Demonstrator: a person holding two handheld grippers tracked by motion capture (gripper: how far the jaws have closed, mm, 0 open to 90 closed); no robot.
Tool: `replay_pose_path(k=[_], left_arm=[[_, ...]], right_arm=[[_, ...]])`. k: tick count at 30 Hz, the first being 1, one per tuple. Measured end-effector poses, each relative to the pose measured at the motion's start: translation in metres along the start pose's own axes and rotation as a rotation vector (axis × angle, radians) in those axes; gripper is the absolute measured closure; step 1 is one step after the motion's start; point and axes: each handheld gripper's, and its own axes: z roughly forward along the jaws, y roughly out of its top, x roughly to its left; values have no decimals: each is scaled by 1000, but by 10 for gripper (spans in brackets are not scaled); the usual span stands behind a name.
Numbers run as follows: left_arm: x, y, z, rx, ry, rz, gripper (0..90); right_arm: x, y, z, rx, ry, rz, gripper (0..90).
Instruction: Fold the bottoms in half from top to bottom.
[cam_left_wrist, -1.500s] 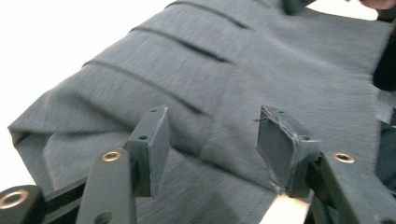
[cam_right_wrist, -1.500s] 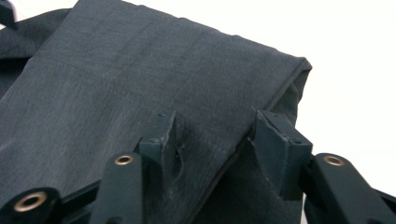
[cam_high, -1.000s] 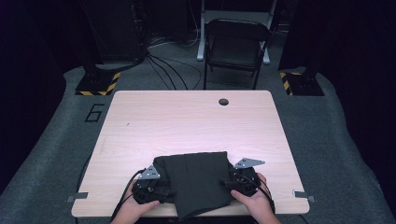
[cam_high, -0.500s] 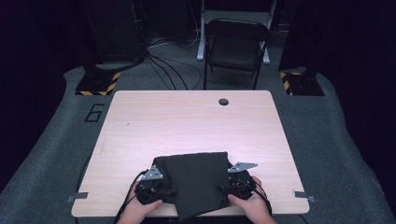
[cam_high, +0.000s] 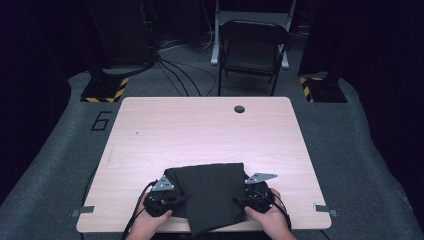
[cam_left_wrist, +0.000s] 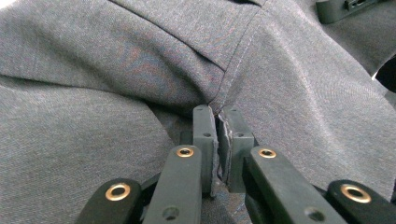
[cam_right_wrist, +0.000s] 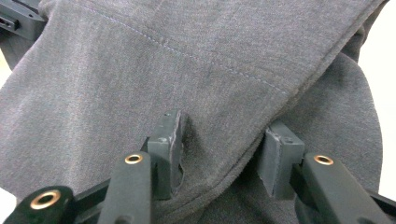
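Note:
A dark grey garment (cam_high: 210, 192) lies folded at the table's front edge, partly hanging over it. My left gripper (cam_high: 177, 197) is at its left side. In the left gripper view the gripper (cam_left_wrist: 217, 126) has just closed, its pads pinching a fold of the cloth (cam_left_wrist: 116, 93) beside a seam. My right gripper (cam_high: 240, 200) is at the garment's right side. In the right gripper view its jaws (cam_right_wrist: 224, 135) have been closing but still stand apart, with a hemmed fold of cloth (cam_right_wrist: 187, 56) bulging between them.
The wooden table (cam_high: 200, 130) has a cable hole (cam_high: 239, 108) near its far edge. Behind it stand a folding chair (cam_high: 252, 50) and two stands on striped bases (cam_high: 105, 89) (cam_high: 322, 90). Cables trail from both grippers over the front edge.
The right hand has edged slightly inward against the cloth. The left hand has stayed put and the garment lies as before.

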Motion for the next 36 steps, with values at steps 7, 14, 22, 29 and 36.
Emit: replay_pose_path(k=[7,14,22,29,36], left_arm=[[1,7,-8,-15,-8,10,868],[10,35,-25,-67,12,24,871],[35,57,-24,-33,43,67,871],[50,34,-10,18,27,55,871],[54,18,-1,31,31,46,870]], right_arm=[[-1,1,-4,-16,11,14,561],[-2,19,-15,-73,38,-3,671],[3,33,-13,-111,50,6,664],[8,22,5,-36,32,-45,622],[3,13,12,1,20,-48,531]])
